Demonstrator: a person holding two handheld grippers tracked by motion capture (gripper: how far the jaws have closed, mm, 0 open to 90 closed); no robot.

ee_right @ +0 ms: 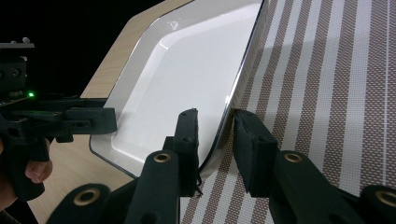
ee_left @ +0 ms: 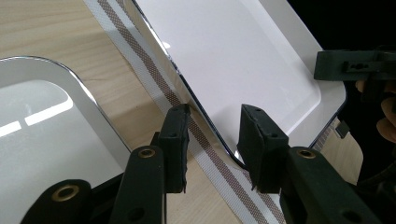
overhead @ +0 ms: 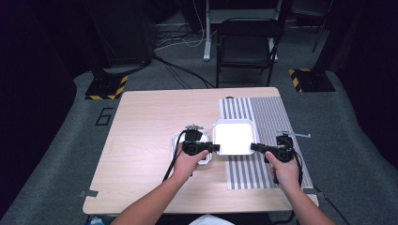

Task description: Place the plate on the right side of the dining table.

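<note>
A white square plate (overhead: 233, 136) lies at the left edge of a striped placemat (overhead: 272, 117) in the middle of the table. My left gripper (overhead: 215, 147) is at the plate's near left corner, and my right gripper (overhead: 254, 147) at its near right corner. In the left gripper view the open left gripper (ee_left: 215, 116) has one jaw on each side of the plate's (ee_left: 243, 60) rim. The right gripper view shows the right gripper (ee_right: 215, 119) open in the same way, with the plate's (ee_right: 187, 79) rim passing between its jaws.
A second, smaller white plate (overhead: 177, 140) lies on the bare wood under my left hand and appears again in the left gripper view (ee_left: 42, 140). The wooden table (overhead: 141, 122) is bare at its left. A black chair (overhead: 246, 44) stands beyond the far edge.
</note>
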